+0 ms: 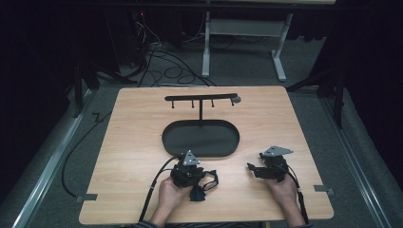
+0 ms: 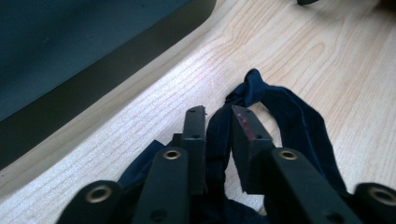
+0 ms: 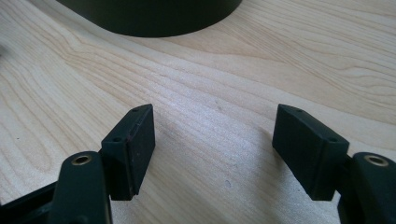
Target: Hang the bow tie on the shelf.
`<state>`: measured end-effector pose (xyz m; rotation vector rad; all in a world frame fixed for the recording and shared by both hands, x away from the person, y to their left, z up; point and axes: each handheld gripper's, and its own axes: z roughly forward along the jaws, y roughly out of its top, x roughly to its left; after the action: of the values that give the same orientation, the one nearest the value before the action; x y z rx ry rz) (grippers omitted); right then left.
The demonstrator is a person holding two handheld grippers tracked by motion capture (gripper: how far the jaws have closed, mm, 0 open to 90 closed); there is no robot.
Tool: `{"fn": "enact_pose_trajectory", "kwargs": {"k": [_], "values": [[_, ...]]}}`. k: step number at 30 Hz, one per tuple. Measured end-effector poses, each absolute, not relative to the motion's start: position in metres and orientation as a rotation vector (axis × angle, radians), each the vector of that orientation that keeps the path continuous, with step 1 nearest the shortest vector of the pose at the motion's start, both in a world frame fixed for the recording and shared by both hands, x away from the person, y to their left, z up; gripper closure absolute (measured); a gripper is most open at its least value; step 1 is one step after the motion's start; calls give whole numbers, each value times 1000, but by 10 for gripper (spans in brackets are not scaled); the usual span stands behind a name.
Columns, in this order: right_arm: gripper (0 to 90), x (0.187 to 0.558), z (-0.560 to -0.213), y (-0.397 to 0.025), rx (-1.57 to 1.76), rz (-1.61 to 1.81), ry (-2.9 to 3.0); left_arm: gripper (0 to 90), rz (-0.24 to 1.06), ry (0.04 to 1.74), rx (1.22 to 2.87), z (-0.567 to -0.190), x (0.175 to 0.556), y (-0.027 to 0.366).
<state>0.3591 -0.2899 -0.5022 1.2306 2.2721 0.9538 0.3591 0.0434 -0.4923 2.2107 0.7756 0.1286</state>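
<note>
Strap, dark blue: pinched between the closed jaws of the left gripper on the table just before the tray; right gripper agape, empty; rack hooks bare, hanging seemingly still undone.

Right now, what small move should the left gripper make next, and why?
Probably lift the left gripper a little. Its jaws are shut on the dark blue cloth loop, which lies on the wooden table near the black tray with its hook rack. The right gripper is open and holds nothing.
</note>
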Motion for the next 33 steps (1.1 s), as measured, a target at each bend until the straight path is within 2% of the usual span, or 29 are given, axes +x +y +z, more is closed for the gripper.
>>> {"fn": "enact_pose_trajectory", "kwargs": {"k": [6,33], "values": [[313,359,-502,-290,1234,955,2272,857,141,777,2192,-492,357,46],[314,359,-502,-289,1237,955,2269,865,268,765,2061,-451,350,78]]}}
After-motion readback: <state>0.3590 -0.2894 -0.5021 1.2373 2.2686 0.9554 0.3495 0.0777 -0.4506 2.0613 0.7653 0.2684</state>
